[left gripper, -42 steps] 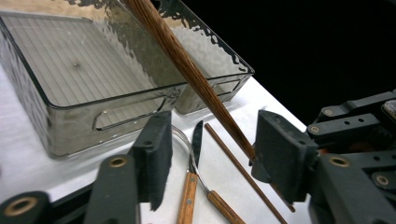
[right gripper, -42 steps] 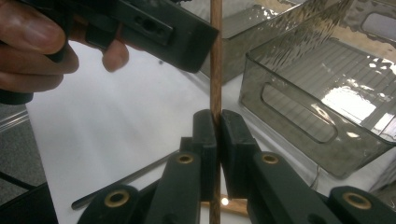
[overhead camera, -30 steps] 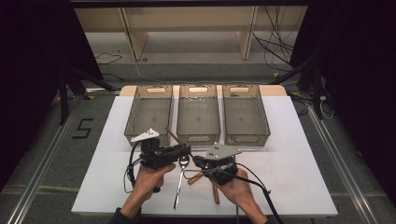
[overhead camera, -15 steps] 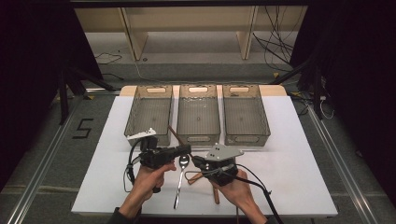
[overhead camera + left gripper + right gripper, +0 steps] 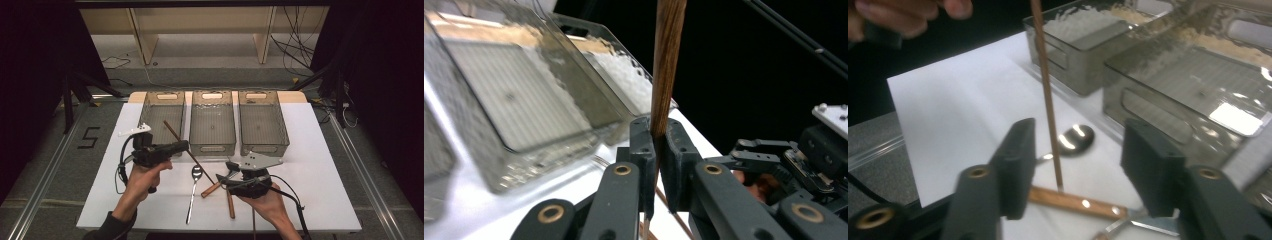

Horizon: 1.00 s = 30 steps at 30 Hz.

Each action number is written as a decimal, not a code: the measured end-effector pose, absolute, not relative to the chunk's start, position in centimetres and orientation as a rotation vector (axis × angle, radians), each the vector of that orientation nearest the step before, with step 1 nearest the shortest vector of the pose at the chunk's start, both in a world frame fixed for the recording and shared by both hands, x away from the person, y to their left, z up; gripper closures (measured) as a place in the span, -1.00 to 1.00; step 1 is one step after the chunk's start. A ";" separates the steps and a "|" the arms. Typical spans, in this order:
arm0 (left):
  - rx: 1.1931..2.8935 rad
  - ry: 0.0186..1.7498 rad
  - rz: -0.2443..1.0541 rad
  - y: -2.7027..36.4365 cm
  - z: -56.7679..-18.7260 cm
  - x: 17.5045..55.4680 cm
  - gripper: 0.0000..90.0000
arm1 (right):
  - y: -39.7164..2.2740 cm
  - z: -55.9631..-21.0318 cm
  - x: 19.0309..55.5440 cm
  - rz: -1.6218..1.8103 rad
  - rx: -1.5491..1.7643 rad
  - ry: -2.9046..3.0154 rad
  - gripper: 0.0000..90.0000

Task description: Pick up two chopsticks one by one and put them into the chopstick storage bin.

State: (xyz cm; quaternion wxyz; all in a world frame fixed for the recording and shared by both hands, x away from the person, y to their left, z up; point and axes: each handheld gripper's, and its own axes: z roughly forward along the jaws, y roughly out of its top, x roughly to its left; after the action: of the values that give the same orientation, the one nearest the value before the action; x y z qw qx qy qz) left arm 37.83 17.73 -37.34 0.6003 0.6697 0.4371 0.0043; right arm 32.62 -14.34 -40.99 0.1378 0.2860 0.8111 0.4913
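Three clear bins (image 5: pixel 212 120), one spoon (image 5: pixel 194 190), two wooden-handled utensils (image 5: pixel 220 184) on a white desk (image 5: pixel 325 165), dark room. Left gripper (image 5: pixel 657 150) fingers clamp one wooden chopstick (image 5: pixel 187 152), tilted; right gripper (image 5: pixel 1075 160) fingers, just opening, stand apart around it.

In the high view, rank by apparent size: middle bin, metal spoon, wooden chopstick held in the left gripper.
1. Middle bin, clearly largest.
2. and 3. Wooden chopstick and metal spoon: similar length, chopstick tilted and partly hidden by the left gripper, so unranked.
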 end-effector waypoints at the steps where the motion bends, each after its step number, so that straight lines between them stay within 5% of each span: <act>1: 1.556 1.017 0.022 18.1 -36.9 38.1 0.87 | -14.8 -41.0 32.6 1.421 0.839 2.338 -0.06; 7: 1.590 1.039 0.095 20.0 -34.5 39.9 0.87 | -17.3 -41.2 32.6 1.445 0.912 2.276 -0.29; 30: 1.607 1.201 0.239 24.4 -31.2 46.9 0.87 | -20.9 -42.3 32.5 1.464 1.042 2.199 -0.55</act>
State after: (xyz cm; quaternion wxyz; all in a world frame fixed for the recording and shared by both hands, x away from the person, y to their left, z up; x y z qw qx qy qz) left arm 46.88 24.37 -31.17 0.5315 0.6737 0.5036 0.1000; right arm 32.48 -20.87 -42.32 0.1502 0.3629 0.7655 0.5097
